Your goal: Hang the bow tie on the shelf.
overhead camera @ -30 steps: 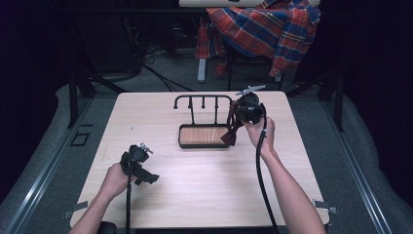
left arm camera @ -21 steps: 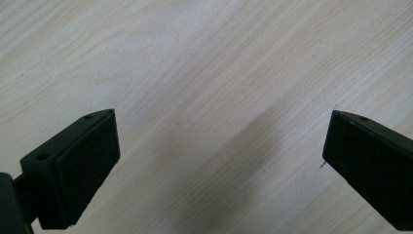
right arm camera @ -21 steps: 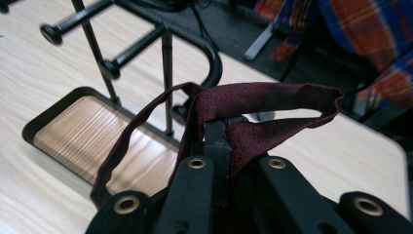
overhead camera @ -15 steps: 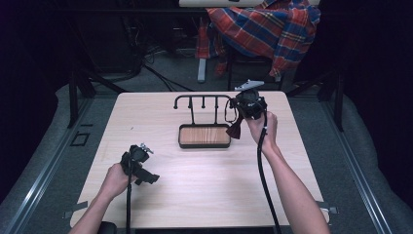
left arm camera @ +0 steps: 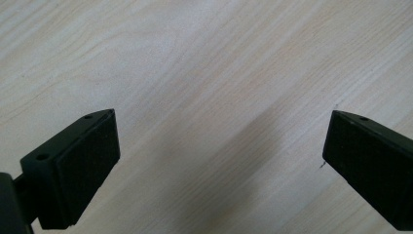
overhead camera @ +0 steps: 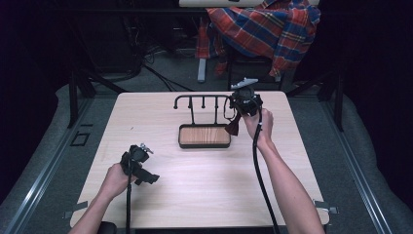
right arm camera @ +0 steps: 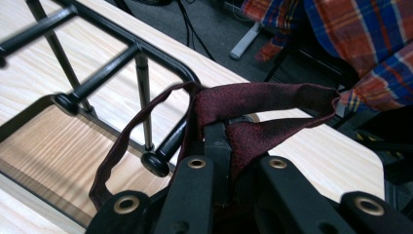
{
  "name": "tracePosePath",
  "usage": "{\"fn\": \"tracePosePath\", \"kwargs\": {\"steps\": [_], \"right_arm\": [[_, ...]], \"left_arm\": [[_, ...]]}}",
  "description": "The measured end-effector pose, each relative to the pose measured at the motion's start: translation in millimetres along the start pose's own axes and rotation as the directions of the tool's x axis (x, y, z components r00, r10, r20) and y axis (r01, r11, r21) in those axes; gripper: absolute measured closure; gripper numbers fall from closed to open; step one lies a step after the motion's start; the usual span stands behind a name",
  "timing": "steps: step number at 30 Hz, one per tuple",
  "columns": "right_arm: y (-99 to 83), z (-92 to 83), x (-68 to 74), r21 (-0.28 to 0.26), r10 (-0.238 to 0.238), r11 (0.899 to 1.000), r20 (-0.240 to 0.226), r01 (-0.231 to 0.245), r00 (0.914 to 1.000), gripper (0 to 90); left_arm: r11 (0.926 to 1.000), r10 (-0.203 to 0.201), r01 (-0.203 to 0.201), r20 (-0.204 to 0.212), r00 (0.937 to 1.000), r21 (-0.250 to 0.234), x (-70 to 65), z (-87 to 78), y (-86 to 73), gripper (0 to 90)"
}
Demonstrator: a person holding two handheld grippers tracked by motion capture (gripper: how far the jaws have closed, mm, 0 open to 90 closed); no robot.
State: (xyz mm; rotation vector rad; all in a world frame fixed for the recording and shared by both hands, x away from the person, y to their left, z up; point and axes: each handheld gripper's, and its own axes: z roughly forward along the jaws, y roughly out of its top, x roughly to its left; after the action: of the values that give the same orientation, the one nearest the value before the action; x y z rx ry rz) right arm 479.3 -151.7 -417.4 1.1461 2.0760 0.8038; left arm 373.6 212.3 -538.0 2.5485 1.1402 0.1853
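Note:
A black metal rack [overhead camera: 202, 100] with short pegs stands on a black-rimmed wooden tray [overhead camera: 204, 135] at the table's far middle. My right gripper [overhead camera: 235, 116] is at the rack's right end, shut on a dark red cloth [overhead camera: 233, 126] that hangs below it. In the right gripper view the cloth [right arm camera: 263, 100] bunches over the closed jaws, and its thin strap [right arm camera: 119, 146] loops down in front of the rack's bar [right arm camera: 97, 75]. Whether the strap is hooked on a peg I cannot tell. My left gripper [overhead camera: 146, 176] rests low at the near left, open, with bare tabletop between its pads [left arm camera: 78, 165].
The light wooden table [overhead camera: 204, 195] has free room around the tray. A chair draped with plaid fabric [overhead camera: 263, 29] stands behind the far edge, with cables on the floor. The right gripper's cable [overhead camera: 258, 170] trails along the person's forearm.
My right gripper has risen slightly with the red cloth, from the tray's right edge toward the rack's top bar. The left gripper has stayed where it was.

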Motion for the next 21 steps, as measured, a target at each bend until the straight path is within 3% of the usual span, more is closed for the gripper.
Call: {"fn": "tracePosePath", "kwargs": {"steps": [11, 21], "right_arm": [[-20.4, 8.6, 2.5, 0.012, 0.055, 0.998, -0.055, -0.054, 0.9970, 85.8], [-27.1, 16.4, 0.7, 0.004, 0.095, 0.995, -0.091, -0.095, 0.9913, 85.4]], "left_arm": [[1.0000, 0.001, -0.001, -0.003, 1.0000, 0.005, -0.7, -0.2, 0.3, 0.1], [1.0000, 0.003, -0.003, -0.004, 1.0000, 0.005, -0.3, 0.1, 0.2, 0.1]]}}
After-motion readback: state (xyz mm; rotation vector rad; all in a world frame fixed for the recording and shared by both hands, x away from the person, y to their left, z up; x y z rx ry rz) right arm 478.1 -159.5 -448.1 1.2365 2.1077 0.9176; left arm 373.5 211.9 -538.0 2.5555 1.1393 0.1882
